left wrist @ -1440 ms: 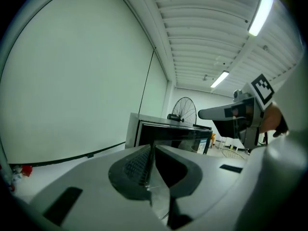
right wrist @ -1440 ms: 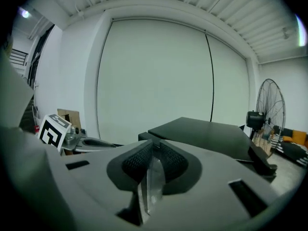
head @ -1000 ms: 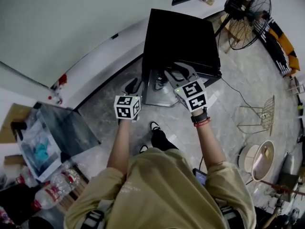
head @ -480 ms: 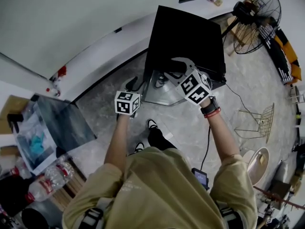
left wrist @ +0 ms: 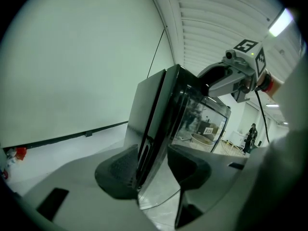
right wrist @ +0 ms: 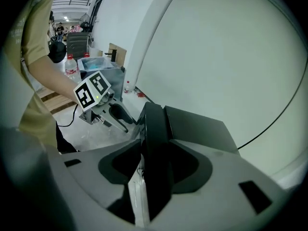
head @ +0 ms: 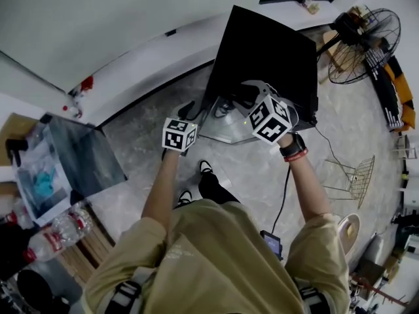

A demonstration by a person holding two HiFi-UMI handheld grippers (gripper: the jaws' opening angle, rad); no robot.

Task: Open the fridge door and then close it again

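Small black fridge point(head: 268, 51) stood on the floor point(head: 157, 149) by the wall point(head: 98, 18), door point(left wrist: 195, 121) glossy. Left gripper point(left wrist: 153, 170) jaws were opening astride the door's side edge. Right gripper point(right wrist: 155, 170) jaws were closing round its top edge.

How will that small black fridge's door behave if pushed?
The door looks like a rigid glass-fronted slab, so it should probably swing as one piece, not flex. The fridge is small and sits on a smooth floor, so a hard shove might slide it.
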